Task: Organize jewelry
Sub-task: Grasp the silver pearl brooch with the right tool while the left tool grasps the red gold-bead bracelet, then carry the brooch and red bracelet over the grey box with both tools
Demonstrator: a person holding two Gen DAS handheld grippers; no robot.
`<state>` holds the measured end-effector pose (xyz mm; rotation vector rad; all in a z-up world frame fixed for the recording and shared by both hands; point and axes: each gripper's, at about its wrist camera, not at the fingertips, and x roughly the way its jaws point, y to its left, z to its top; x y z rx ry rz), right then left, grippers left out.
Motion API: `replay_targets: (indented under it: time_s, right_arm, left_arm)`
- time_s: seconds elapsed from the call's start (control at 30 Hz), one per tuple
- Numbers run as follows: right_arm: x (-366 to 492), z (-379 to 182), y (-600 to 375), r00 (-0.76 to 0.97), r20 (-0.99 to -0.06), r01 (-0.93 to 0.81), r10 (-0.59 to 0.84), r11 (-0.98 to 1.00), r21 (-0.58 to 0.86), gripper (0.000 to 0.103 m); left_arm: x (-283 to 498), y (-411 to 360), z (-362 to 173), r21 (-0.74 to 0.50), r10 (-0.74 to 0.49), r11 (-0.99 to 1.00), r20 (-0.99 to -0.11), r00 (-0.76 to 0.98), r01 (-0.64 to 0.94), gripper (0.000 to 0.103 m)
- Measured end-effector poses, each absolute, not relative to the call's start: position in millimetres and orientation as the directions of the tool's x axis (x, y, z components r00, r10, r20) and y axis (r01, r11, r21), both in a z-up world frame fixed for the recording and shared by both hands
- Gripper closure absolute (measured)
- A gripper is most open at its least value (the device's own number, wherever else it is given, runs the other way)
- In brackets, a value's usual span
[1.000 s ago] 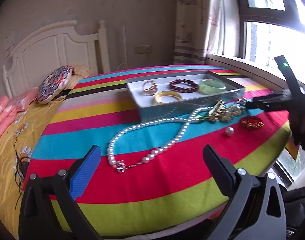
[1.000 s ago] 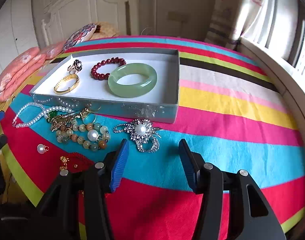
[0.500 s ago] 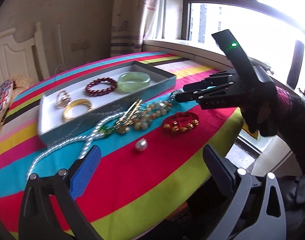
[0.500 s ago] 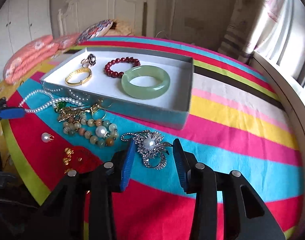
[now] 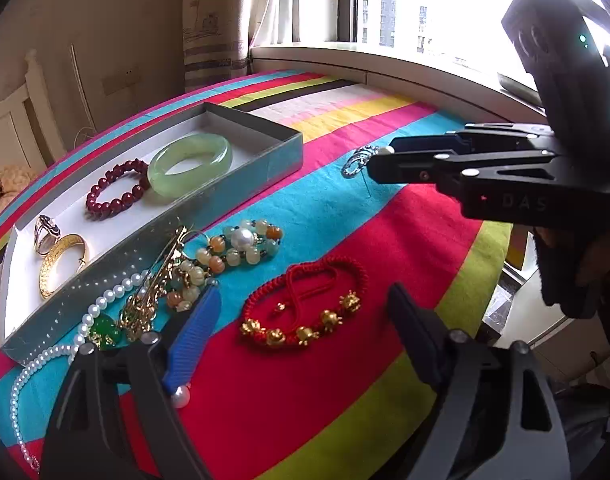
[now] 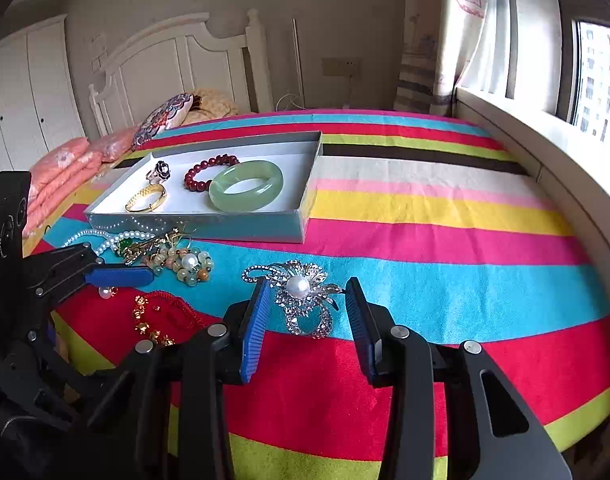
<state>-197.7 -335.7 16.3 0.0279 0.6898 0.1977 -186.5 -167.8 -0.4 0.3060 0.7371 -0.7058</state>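
right wrist view: right hand-held gripper [image 6: 307,304] unclenched around sparkly silver pearl-centred brooch [image 6: 301,294]; left hand-held gripper [image 5: 301,316], jaws just narrowing, unclenched over braided red cord bracelet [image 5: 305,312]

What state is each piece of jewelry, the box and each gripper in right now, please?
Box: open, lidless.
Jade bangle: in box.
Red bead bracelet: in box.
Brooch: on cloth, between open right gripper fingers.
Red cord bracelet: on cloth, between open left gripper fingers, which have been closing.
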Motion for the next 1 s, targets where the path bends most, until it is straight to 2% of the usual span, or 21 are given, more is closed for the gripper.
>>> replay_targets:
  time_s: [0.03,0.07,0.1,0.2,0.37,1.0]
  right_arm:
    - [-198,16,-338,0.756,-0.624,-0.168,0.197,0.98,0.105,0.064]
    - [-198,15,-338,0.757,-0.621,-0.169,0.202,0.979,0.112,0.064]
    - [-197,15,-338,0.758,-0.619,-0.168,0.203,0.979,0.115,0.064]
    - [-198,15,-338,0.763,-0.613,-0.167,0.206,0.978,0.121,0.064]
    - [-205,22,-339,0.78,-0.587,-0.172,0.218,0.976,0.135,0.064]
    - [-194,57,-312,0.809,-0.541,-0.222,0.228,0.972,0.078,0.064]
  left_arm:
    - [-186,-167,1,0.015,-0.477,0.734,-0.7,0.531,0.679,0.046]
    - [-185,-167,4,0.014,-0.475,0.736,-0.701,0.532,0.676,0.076]
    - [-183,-166,6,0.015,-0.467,0.741,-0.707,0.531,0.672,0.088]
    - [-183,-164,9,0.0,-0.49,0.729,-0.698,0.522,0.684,0.092]
    - [-189,-152,28,-0.048,-0.546,0.728,-0.644,0.536,0.684,0.092]
    - [-175,-100,67,-0.027,-0.506,0.797,-0.576,0.642,0.603,0.093]
